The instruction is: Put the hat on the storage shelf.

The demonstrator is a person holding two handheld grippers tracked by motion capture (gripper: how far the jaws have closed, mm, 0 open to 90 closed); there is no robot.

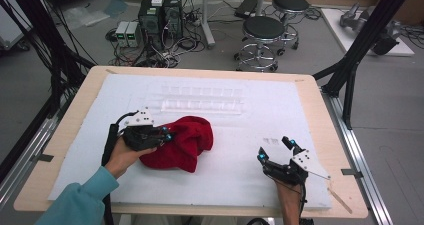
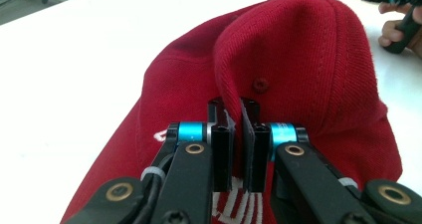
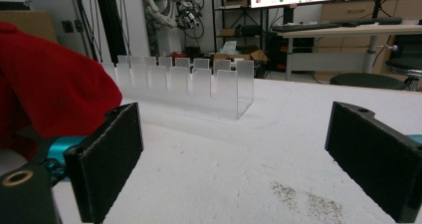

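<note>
Red cap [image 1: 182, 142] pinched by the left claw [image 1: 166, 134] on the white worktop [image 1: 240, 130].

The cap lies crumpled left of centre, a fold of its crown (white embroidery shows below) clamped between the left claw's [image 2: 237, 134] 2 pads. Behind it stands a clear slotted rack [image 1: 200, 100]. The right claw [image 1: 275, 149] rests spread wide, well apart near the worktop's right front, holding nothing.

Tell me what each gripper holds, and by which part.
Left gripper pinches a fold in the crown of the red fabric cap. Right gripper is open, holding nothing.
</note>
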